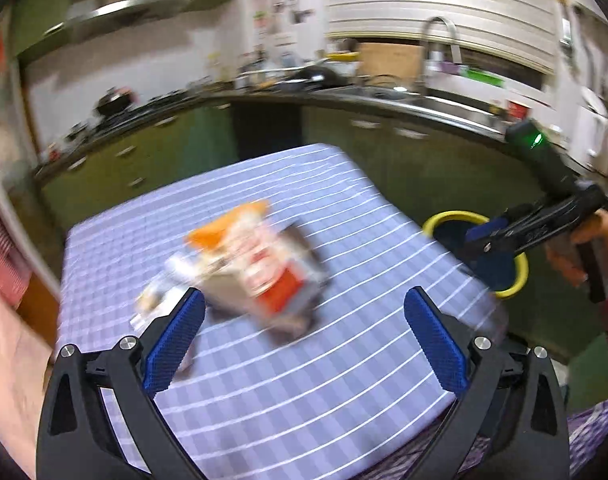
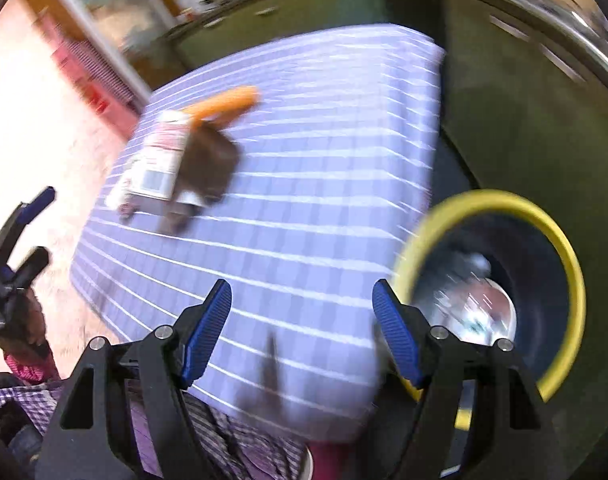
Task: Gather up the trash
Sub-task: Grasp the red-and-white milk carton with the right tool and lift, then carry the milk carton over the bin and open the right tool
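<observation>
Both the left gripper (image 1: 304, 320) and right gripper (image 2: 301, 328) gape empty, ribbed blue pads over checked cloth; blurred cartons (image 1: 255, 276) mid-frame, round yellow-rimmed bin (image 2: 560, 248) lower right.

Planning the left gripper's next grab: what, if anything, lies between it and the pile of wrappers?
Nothing visible: the open left gripper faces the blurred orange-and-white wrapper pile across bare blue checked tablecloth.

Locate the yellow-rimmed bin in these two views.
The yellow-rimmed bin stands off the right edge of the checked table, low right in the right wrist view; shiny trash lies inside.
</observation>
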`<state>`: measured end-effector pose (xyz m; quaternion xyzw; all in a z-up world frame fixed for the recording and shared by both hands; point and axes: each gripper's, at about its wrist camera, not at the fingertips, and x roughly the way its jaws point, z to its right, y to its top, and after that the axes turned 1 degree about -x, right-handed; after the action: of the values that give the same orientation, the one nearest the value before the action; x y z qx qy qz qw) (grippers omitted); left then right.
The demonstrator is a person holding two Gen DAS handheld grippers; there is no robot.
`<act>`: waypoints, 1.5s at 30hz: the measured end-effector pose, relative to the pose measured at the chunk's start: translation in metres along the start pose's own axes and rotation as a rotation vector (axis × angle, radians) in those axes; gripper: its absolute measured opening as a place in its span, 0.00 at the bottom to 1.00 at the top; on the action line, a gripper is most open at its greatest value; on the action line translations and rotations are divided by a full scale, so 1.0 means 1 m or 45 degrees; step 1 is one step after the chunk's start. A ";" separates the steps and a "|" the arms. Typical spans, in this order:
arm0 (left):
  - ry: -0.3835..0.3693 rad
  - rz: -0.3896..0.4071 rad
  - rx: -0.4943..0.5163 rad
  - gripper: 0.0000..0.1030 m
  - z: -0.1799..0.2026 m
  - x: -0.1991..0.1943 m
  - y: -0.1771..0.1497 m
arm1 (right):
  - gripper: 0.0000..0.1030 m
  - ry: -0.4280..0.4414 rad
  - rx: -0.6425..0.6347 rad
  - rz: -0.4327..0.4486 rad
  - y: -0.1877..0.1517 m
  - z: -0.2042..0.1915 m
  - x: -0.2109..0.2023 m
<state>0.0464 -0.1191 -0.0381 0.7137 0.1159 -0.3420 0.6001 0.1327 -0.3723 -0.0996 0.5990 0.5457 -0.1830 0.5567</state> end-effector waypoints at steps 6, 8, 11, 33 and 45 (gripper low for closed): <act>0.084 -0.013 -0.136 0.95 -0.054 -0.012 -0.027 | 0.67 0.122 -0.152 -0.017 0.054 -0.075 0.021; 0.099 -0.001 -0.146 0.95 -0.062 -0.017 -0.033 | 0.67 0.134 -0.183 -0.042 0.072 -0.093 0.031; 0.102 0.012 -0.154 0.95 -0.071 -0.020 -0.040 | 0.67 0.126 -0.201 -0.096 0.095 -0.111 0.051; 0.081 -0.007 -0.170 0.95 -0.075 -0.017 -0.049 | 0.43 0.137 -0.111 -0.324 0.130 -0.123 0.139; 0.087 -0.021 -0.169 0.95 -0.072 -0.015 -0.049 | 0.34 0.159 -0.202 -0.197 0.110 -0.137 0.094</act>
<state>0.0325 -0.0361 -0.0637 0.6825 0.1645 -0.3140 0.6392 0.2054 -0.1879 -0.0831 0.5194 0.6367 -0.1440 0.5514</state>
